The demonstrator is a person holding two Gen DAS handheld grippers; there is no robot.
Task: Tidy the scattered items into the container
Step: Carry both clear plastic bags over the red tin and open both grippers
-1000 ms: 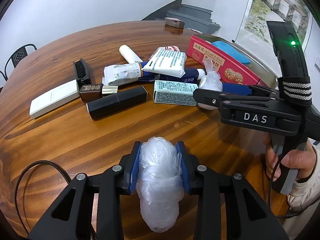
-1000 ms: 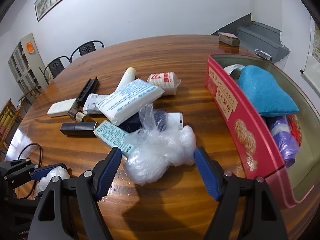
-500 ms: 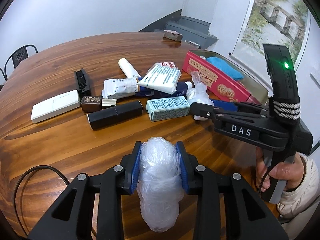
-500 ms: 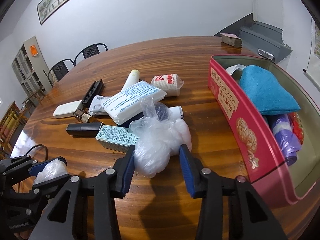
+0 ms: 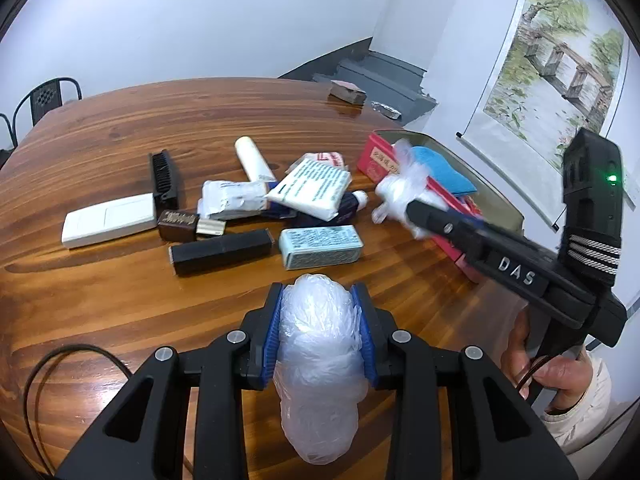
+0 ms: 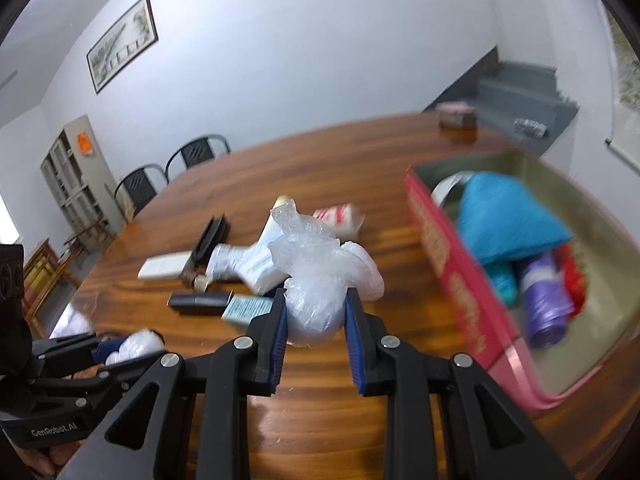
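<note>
My left gripper point(image 5: 318, 296) is shut on a crumpled clear plastic bag point(image 5: 320, 344), held just above the wooden table. My right gripper point(image 6: 314, 300) is shut on a second clear plastic bag point(image 6: 320, 264), which is off the table and hangs left of the red tin point(image 6: 448, 248). In the left wrist view that right gripper point(image 5: 412, 208) and its bag point(image 5: 400, 188) are blurred in front of the tin's near wall point(image 5: 376, 156). The tin holds a blue cloth point(image 6: 504, 220) and a purple roll point(image 6: 544, 304). The left gripper point(image 6: 120, 348) shows low on the left in the right wrist view.
Loose items lie mid-table: a white switch plate point(image 5: 108, 220), black brush point(image 5: 163, 174), brown bottle point(image 5: 178, 224), black box point(image 5: 222, 250), teal box point(image 5: 320, 246), tissue pack point(image 5: 312, 190) and white tube point(image 5: 254, 158). A cable point(image 5: 60, 360) loops at the near left. Chairs stand behind the table.
My right gripper closed on the plastic bag that lay between its fingers and lifted it toward the tin. My left gripper rose a little, still holding its bag.
</note>
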